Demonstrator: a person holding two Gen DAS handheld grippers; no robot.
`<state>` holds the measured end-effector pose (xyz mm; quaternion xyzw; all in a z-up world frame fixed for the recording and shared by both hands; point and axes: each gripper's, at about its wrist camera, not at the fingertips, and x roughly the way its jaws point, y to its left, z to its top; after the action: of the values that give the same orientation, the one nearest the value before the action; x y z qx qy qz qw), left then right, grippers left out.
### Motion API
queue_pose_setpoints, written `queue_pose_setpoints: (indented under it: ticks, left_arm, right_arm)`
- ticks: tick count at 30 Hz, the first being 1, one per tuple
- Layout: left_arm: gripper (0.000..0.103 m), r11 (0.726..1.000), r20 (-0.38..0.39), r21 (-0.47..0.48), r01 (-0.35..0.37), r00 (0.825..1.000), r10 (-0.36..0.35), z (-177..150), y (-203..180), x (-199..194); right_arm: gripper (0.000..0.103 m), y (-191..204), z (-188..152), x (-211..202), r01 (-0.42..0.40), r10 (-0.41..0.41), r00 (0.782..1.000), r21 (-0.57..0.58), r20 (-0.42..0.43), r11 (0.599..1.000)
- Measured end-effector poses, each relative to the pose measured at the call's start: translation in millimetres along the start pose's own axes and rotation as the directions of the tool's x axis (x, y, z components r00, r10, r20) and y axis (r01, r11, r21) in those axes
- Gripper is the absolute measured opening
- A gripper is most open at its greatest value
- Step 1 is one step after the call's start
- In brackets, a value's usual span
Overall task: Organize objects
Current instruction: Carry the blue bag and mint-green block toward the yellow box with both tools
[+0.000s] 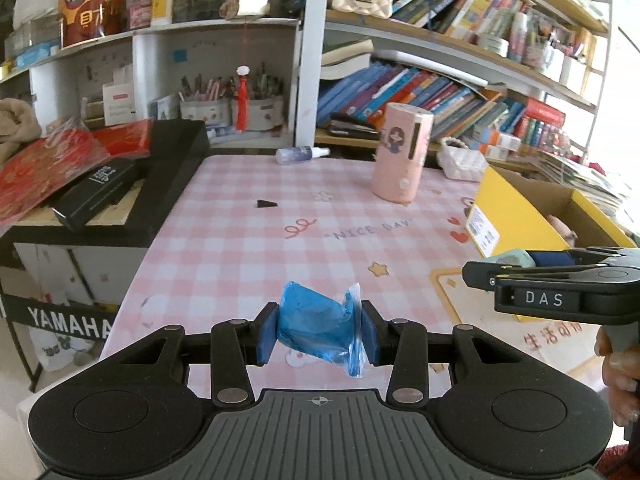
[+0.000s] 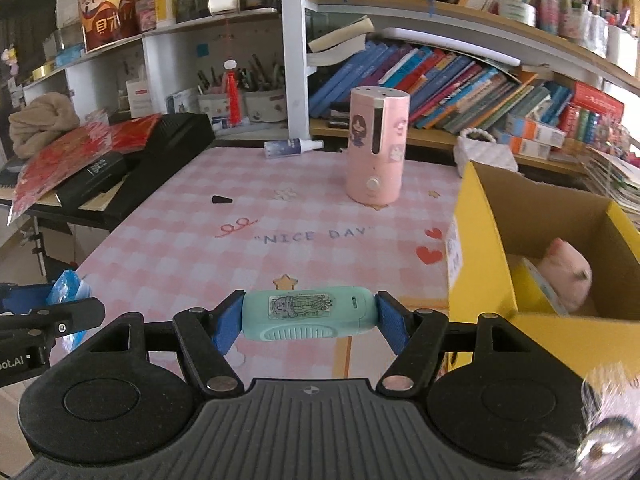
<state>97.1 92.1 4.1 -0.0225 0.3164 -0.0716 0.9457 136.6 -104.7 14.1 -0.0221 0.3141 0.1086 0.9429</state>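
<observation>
Between the blue pads of the left hand-held gripper (image 1: 318,334) a crumpled blue plastic bag (image 1: 316,330) is clamped, its jaws drawn close, and it is held above the near part of the desk (image 1: 240,240), which is covered with a pink checked cloth printed "NICE DAY". To the right of this hand-held gripper, the right hand-held gripper (image 2: 310,318) is seen from the side, with fingers of a hand (image 1: 618,372) wrapped around its grip. Lengthwise between the pads of the right hand-held gripper a mint-green oblong plastic device with a small sticker (image 2: 308,316) is gripped, the jaws at a middling width. Just right of it stands an open yellow cardboard box (image 2: 480,248), in which a pale pink plush toy (image 2: 568,276) is lying. Farther ahead of both, an upright pink cylindrical humidifier (image 2: 376,146) is set on the desk, with a small black wedge (image 2: 221,199) to its left and a lying bluish spray bottle (image 2: 292,147) at the far edge.
</observation>
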Motion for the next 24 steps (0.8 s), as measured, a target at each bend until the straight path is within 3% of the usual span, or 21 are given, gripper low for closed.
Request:
queue_pose_setpoints:
  ticks: [13, 24]
  left_arm:
    - [0.040, 1.000, 0.004, 0.017, 0.014, 1.000, -0.014, -34.7, 3.6, -46.4]
    - [0.040, 0.994, -0.019, 0.075, 0.078, 0.997, -0.077, -62.0, -10.5, -71.2]
  right_arm:
    - [0.067, 27.0, -37.3, -42.3, 0.006, -0.006, 1.000, 0.008, -0.013, 1.000]
    - [0.067, 26.7, -78.4, -80.2, 0.057, -0.055, 0.998, 0.070, -0.030, 0.996]
